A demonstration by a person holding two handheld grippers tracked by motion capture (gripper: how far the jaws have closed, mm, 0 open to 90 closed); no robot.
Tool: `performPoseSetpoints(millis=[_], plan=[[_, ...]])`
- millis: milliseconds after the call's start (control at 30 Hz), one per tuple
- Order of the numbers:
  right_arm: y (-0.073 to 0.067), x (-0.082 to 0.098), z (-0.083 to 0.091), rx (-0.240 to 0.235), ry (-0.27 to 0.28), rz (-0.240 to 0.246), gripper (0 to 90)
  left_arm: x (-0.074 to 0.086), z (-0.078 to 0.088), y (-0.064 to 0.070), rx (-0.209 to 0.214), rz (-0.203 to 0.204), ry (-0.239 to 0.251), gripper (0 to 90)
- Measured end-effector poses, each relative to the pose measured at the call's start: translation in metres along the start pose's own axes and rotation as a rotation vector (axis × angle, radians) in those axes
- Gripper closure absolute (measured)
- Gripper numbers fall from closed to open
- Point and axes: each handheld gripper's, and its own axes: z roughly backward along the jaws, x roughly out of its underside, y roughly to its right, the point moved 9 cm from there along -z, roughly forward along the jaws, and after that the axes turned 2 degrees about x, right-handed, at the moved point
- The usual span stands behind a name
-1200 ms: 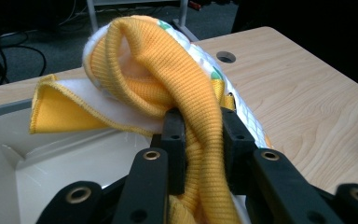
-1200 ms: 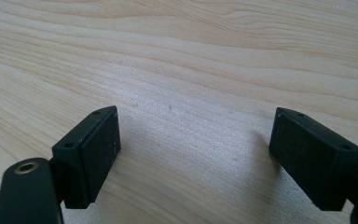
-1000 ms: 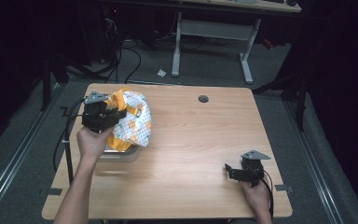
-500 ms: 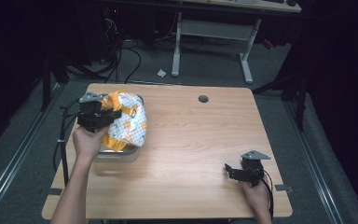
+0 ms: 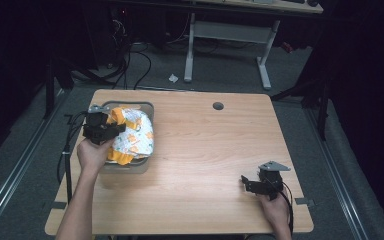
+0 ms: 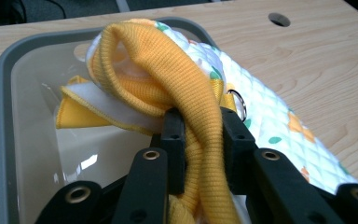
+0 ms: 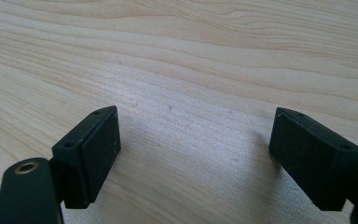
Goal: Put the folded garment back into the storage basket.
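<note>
Left hand-held gripper clamps the cloth's yellow ribbed edge over the bin; likely stowing it. Next: lower, release. Right hand-held gripper, jaws apart, idles far from bin.

The left hand reaches in from the bottom left with forearm extended, and its left gripper has both jaws pressed tight on a yellow ribbed fold; the right hand rests low at the near right, its right gripper jaws spread wide, nothing between them.
</note>
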Motion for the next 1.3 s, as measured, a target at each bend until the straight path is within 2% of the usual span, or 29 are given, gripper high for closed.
performPoseSetpoints(millis=[433,567,633,933,1000,1033,1067,1100,1133,1167,1200,1300], plan=[[0.000,0.000,0.000,0.000,0.000,-0.001,16.4,0.015,-0.026,-0.011,-0.070,-0.033,-0.108,74.2],[0.000,0.000,0.000,0.000,0.000,-0.001,16.4,0.017,-0.031,-0.014,-0.078,-0.027,-0.130,74.1],[0.000,0.000,0.000,0.000,0.000,-0.001,16.5,0.020,-0.036,-0.020,-0.087,-0.007,-0.148,74.0],[0.000,0.000,0.000,0.001,0.001,0.000,16.5,0.026,-0.046,-0.028,-0.130,-0.010,-0.200,72.7],[0.000,0.000,0.000,0.001,0.001,0.000,16.5,0.026,-0.047,-0.029,-0.133,-0.004,-0.209,71.1],[0.000,0.000,0.000,0.001,0.001,0.000,16.5,0.028,-0.048,-0.031,-0.159,-0.005,-0.237,69.9],[0.000,0.000,0.000,0.001,0.001,0.000,16.5,0.028,-0.048,-0.031,-0.159,-0.005,-0.237,68.0],[0.000,0.000,0.000,0.001,0.001,0.000,16.4,0.031,-0.049,-0.033,-0.193,-0.011,-0.268,65.4],[0.000,0.000,0.000,0.001,0.001,0.000,16.4,0.031,-0.050,-0.035,-0.212,-0.014,-0.277,62.6],[0.000,0.000,0.000,0.001,0.000,-0.001,16.4,0.031,-0.050,-0.035,-0.212,-0.014,-0.277,59.6],[0.000,0.000,0.000,0.001,0.000,-0.001,16.4,0.031,-0.050,-0.036,-0.225,-0.009,-0.281,59.6],[0.000,0.000,0.000,0.000,0.000,-0.001,16.4,0.032,-0.048,-0.040,-0.264,0.005,-0.285,50.1]])
